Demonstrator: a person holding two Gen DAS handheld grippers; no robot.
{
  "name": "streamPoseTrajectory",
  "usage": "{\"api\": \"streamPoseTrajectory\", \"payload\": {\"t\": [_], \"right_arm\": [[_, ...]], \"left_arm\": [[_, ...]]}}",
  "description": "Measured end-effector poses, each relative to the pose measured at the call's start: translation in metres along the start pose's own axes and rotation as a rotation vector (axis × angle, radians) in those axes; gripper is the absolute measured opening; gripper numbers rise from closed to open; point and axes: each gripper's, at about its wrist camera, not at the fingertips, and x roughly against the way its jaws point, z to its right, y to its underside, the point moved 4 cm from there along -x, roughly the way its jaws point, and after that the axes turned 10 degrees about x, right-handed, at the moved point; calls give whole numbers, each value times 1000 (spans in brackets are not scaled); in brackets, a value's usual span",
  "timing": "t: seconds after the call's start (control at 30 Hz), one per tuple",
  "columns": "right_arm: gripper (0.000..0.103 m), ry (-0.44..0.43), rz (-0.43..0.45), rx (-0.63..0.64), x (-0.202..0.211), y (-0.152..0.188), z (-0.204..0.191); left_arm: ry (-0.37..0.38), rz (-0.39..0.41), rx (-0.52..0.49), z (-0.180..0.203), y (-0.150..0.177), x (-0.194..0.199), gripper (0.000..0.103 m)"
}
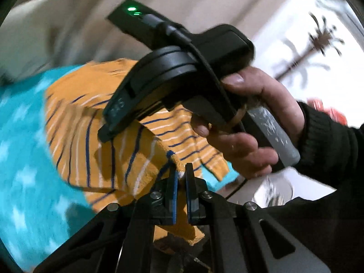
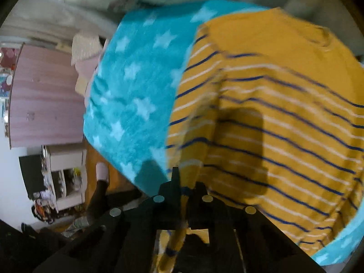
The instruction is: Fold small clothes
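A small mustard-yellow shirt with blue and white stripes lies on a turquoise blanket with white stars. My left gripper is shut on a hem edge of the shirt, which is lifted off the blanket. The right gripper's body, held in a hand, crosses the left wrist view above the shirt. In the right wrist view the shirt fills the right side, and my right gripper is shut on a folded edge of it that hangs back through the jaws.
The turquoise blanket covers the work surface. A pink cabinet and a white shelf unit stand to the left, beyond the blanket's edge. A white surface with a palm print is at the upper right.
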Motion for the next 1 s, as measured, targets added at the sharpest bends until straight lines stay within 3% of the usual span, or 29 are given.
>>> {"api": "streamPoseTrajectory", "payload": {"t": [0.07,0.1,0.13,0.2,0.3,0.4,0.47,0.53,0.67,0.7,0.73,0.77,0.83,0.87,0.9,1.0], "right_arm": [[5,-2,3,-24,11,8,24],[5,17,3,-35,13,15,39],[5,35,4,-43,12,22,54],[5,42,-6,-60,0,35,79],[7,51,-12,-140,-30,52,119],[31,128,-10,-248,-35,70,146],[53,108,41,-284,-23,82,148],[58,128,60,-288,-12,101,145],[57,189,37,-320,-18,139,153],[50,192,23,-337,-23,148,157],[23,187,10,-353,-26,156,161],[17,169,31,-371,-23,163,162],[21,146,125,-396,-5,179,160],[40,160,148,-420,1,190,162],[49,174,157,-452,4,201,166],[51,129,179,-522,-1,236,171]], "left_arm": [[19,-48,-58,12,-3,-18,7],[29,-82,-69,12,-1,-33,13],[21,-112,-60,7,3,-48,26],[-8,-187,-10,-9,20,-72,38],[-52,-224,85,-38,47,-75,41],[-110,-216,199,-70,67,-62,52],[-152,-220,250,-90,69,-61,52],[-186,-221,295,-105,68,-60,52],[-241,-206,316,-103,59,-69,53],[-261,-208,313,-103,56,-71,55],[-282,-209,310,-104,55,-72,55],[-289,-208,311,-107,58,-72,55],[-320,-205,318,-112,61,-76,60],[-356,-204,328,-118,64,-77,61],[-376,-211,334,-122,69,-78,61],[-439,-243,351,-135,79,-84,61]]}}
